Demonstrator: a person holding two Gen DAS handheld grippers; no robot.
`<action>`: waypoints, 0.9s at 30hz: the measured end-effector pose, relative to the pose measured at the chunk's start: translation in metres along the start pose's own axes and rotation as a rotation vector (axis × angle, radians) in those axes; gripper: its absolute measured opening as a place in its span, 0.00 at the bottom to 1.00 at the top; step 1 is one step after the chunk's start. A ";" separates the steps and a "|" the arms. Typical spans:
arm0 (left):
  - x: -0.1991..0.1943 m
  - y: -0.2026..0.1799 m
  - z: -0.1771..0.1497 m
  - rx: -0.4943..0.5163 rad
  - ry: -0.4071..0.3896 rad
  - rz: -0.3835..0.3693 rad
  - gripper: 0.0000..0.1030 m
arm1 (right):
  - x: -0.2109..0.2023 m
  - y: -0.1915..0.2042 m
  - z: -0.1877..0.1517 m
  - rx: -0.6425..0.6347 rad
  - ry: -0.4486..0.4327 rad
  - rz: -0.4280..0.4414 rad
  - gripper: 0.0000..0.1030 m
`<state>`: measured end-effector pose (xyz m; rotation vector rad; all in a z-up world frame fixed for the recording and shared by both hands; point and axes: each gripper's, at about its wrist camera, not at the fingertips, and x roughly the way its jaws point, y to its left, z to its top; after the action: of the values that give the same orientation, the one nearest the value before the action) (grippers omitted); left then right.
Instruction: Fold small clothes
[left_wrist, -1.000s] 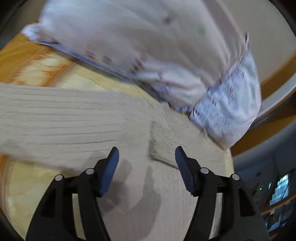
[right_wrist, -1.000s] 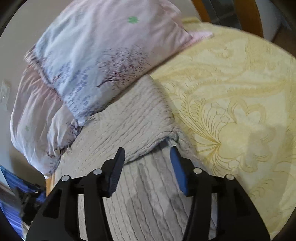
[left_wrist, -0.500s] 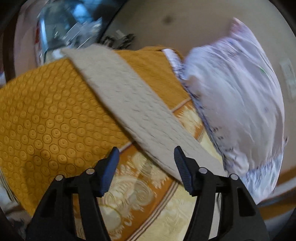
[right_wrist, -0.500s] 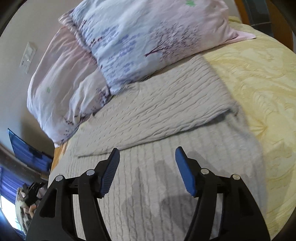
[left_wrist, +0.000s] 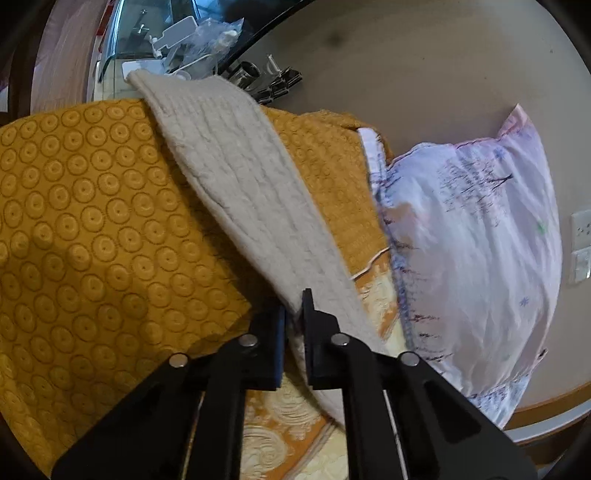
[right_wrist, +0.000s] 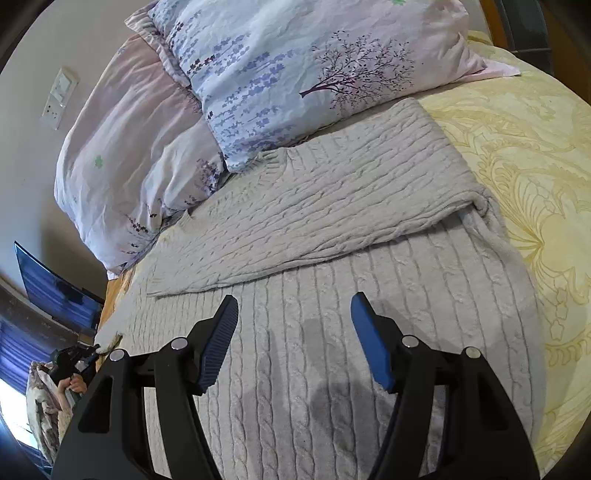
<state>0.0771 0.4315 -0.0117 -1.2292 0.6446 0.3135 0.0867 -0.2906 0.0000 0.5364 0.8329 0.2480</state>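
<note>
A beige cable-knit sweater (right_wrist: 332, 314) lies flat on the bed, one sleeve (right_wrist: 314, 214) folded across its chest. My right gripper (right_wrist: 293, 332) is open and empty just above the sweater's body. In the left wrist view the other sleeve (left_wrist: 243, 192) stretches out over the mustard bedspread (left_wrist: 85, 236) toward the bed's edge. My left gripper (left_wrist: 293, 317) is shut on this sleeve at its near edge.
Two floral pillows (right_wrist: 295, 74) lie at the head of the bed, one also showing in the left wrist view (left_wrist: 472, 251). A yellow patterned cover (right_wrist: 535, 166) spreads to the right. A cluttered glass shelf (left_wrist: 184, 37) stands beyond the bed's edge. Wall switches (right_wrist: 59, 98) sit on the wall.
My left gripper swung from the sweater body to the outstretched sleeve and closed on its edge. My right gripper drew back a little and stayed open.
</note>
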 end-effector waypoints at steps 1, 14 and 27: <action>-0.003 -0.004 -0.001 0.009 -0.011 -0.022 0.07 | 0.000 0.000 0.000 0.000 0.000 0.001 0.63; -0.016 -0.175 -0.079 0.285 0.046 -0.424 0.07 | -0.011 -0.002 -0.001 -0.013 -0.035 0.012 0.64; 0.079 -0.253 -0.288 0.541 0.429 -0.471 0.07 | -0.018 -0.016 -0.001 -0.007 -0.042 0.000 0.64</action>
<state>0.1962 0.0706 0.0800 -0.8844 0.7194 -0.5057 0.0744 -0.3112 0.0024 0.5332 0.7914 0.2389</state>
